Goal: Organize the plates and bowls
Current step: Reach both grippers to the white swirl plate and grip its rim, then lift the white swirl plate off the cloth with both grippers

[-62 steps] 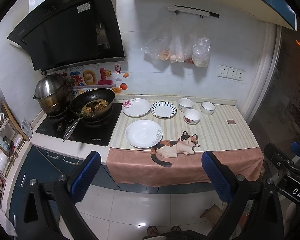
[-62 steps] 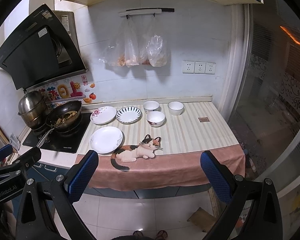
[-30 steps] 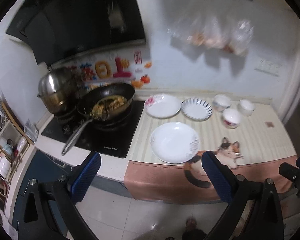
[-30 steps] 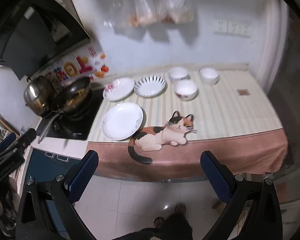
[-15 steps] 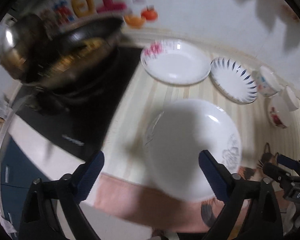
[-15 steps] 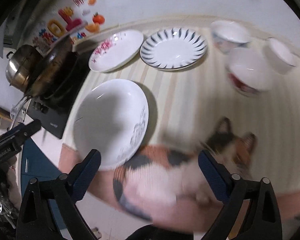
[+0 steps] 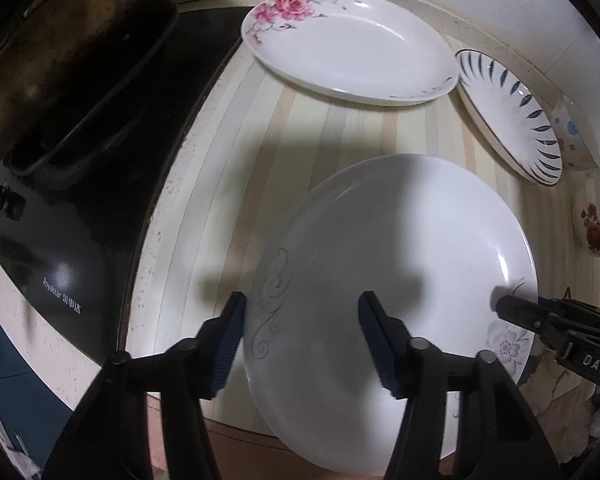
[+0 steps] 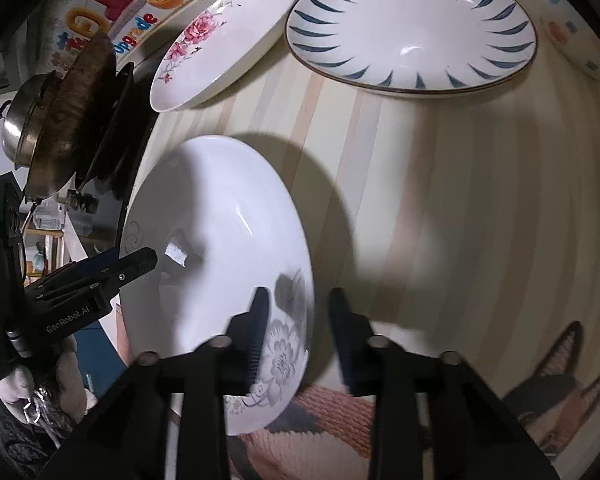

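A white plate with a grey flower print (image 7: 400, 260) lies on the striped counter mat near the front edge. My left gripper (image 7: 302, 320) points down at its left rim. Its jaws are closing, one finger outside the rim and one over the plate's inside, neither pad pressing. In the right wrist view the same plate (image 8: 220, 220) has my right gripper (image 8: 298, 320) straddling its right rim. Those jaws are closing too, with a narrow gap still showing. Behind it lie a rose-print plate (image 7: 348, 44) and a blue-leaf plate (image 7: 512, 116).
A wok (image 7: 60, 60) sits on the black cooktop (image 7: 60, 272) just left of the mat, with a steel pot (image 8: 24, 120) beyond. Small bowls (image 7: 594, 224) stand at the right. A cat picture (image 8: 548, 380) marks the pink cloth at the counter's front edge.
Both grippers have dropped from above the floor down onto the counter, close over the white plate. Their jaws have narrowed from wide open around the plate's opposite rims.
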`<state>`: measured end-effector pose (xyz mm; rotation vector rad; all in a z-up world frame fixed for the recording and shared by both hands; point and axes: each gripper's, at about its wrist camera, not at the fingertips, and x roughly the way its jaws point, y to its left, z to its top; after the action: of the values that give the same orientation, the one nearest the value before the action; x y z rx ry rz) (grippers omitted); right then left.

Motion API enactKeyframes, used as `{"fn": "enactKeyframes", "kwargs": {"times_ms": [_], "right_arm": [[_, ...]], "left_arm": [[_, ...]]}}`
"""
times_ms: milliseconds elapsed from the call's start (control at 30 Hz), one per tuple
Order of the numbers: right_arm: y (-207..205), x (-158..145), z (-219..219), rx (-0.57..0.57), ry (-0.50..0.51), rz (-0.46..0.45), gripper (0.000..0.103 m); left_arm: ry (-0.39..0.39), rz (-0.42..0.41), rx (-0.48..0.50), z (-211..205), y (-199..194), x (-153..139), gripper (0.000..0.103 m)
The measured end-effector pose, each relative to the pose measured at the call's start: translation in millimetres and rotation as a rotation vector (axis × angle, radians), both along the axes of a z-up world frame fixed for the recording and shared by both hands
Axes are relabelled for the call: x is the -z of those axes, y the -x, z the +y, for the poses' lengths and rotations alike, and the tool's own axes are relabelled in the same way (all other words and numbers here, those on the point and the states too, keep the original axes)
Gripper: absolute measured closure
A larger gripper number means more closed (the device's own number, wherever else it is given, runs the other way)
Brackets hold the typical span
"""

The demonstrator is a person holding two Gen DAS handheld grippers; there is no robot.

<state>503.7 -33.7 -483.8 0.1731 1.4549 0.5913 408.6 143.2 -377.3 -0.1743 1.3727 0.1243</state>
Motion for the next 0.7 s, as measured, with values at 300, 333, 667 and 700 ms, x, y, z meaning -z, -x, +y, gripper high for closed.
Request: {"fn": "enactKeyframes", "kwargs": {"times_ms": [300,333,667,700], "right_arm": [[15.1,-9.1,-20.2,0.024,0.022,-0.011,0.08],[17.3,-11.6,-25.6,0.031,0.021,-0.011,0.08],[47.8,-42.8,-111.7,0.13,0.039,-0.027,0.08],[51.1,-46.0,-122.0,0.147,0.04,-0.03,0.08]], "left_arm": [[0.002,-0.003,0.038,-19.2,12.1,-16.6,0.054],[0.006,-0.009,0.049,-24.9,14.8,-20.8,0.054],[0.06,-0.028,0.163,-96.0,33.9,-45.4,0.054],[0.062,-0.03,0.176,-114.2,27.1,-43.5,0.054]]}}
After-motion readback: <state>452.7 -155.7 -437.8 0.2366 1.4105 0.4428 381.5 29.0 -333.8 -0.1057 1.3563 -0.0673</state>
